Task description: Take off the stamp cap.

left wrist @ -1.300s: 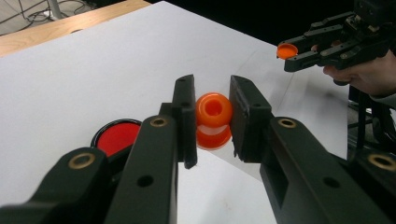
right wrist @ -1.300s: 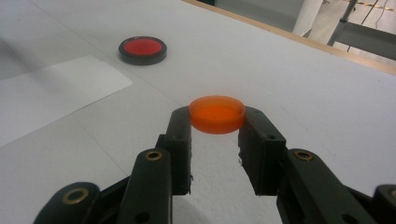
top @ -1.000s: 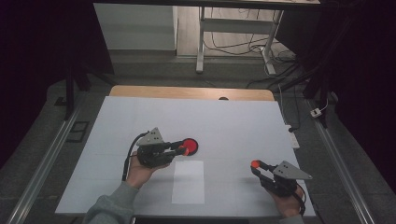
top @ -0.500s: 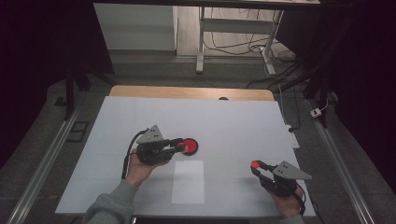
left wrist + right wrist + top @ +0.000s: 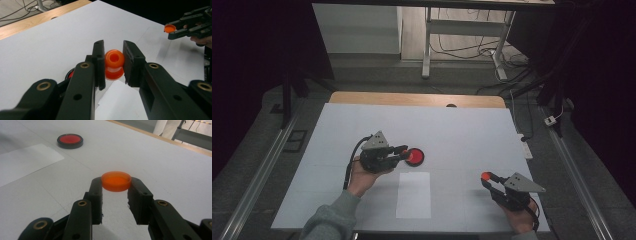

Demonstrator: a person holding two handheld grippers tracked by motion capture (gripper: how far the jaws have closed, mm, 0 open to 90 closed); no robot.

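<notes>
Where paper sheet (image 5: 413, 194) lies, red disc (image 5: 415, 156) beside.

Open tabletop (image 5: 472, 135) btwn tongs; only red disc (image 5: 415, 156) & paper sheet (image 5: 413, 195).

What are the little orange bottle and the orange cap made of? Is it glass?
Probably plastic, not glass. The small orange see-through bottle glows evenly with soft, rounded edges and a dull sheen. The round orange see-through cap looks the same: thin wall, light passing through, no sharp glints. The black fingers look like matte hard plastic with brass-coloured pins, though that is less sure.
</notes>
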